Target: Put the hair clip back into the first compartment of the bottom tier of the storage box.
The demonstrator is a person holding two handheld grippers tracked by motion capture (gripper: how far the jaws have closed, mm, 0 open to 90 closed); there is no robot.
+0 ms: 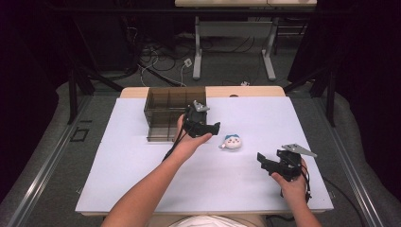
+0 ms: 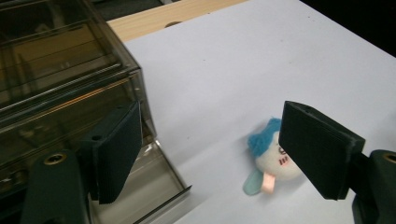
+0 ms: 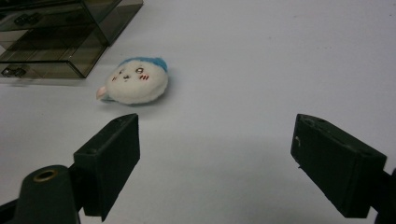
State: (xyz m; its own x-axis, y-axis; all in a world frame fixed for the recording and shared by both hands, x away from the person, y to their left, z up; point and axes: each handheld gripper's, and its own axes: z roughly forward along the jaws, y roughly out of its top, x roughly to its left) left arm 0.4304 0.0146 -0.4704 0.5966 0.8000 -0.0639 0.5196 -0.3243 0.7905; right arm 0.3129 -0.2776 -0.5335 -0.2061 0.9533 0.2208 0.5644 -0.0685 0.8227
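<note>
We note the left gripper (image 1: 208, 126) is black, its jaw pads matte charcoal with a brass-coloured rivet at the base, a grey plate on top. Between and beyond its fingers (image 2: 116, 149) lies the plush toy (image 2: 273, 161): cream-white face, bright blue tuft, pale aqua ear, pink tab, small red cheek marks. Beside the left finger, the organiser box (image 2: 65, 84) is smoky translucent brown. The right gripper (image 1: 272, 163) is black too; ahead of its fingers (image 3: 112, 158) the sheet (image 3: 261, 70) is plain white, unpatterned. The table edge (image 2: 168, 16) shows pale wood.
</note>
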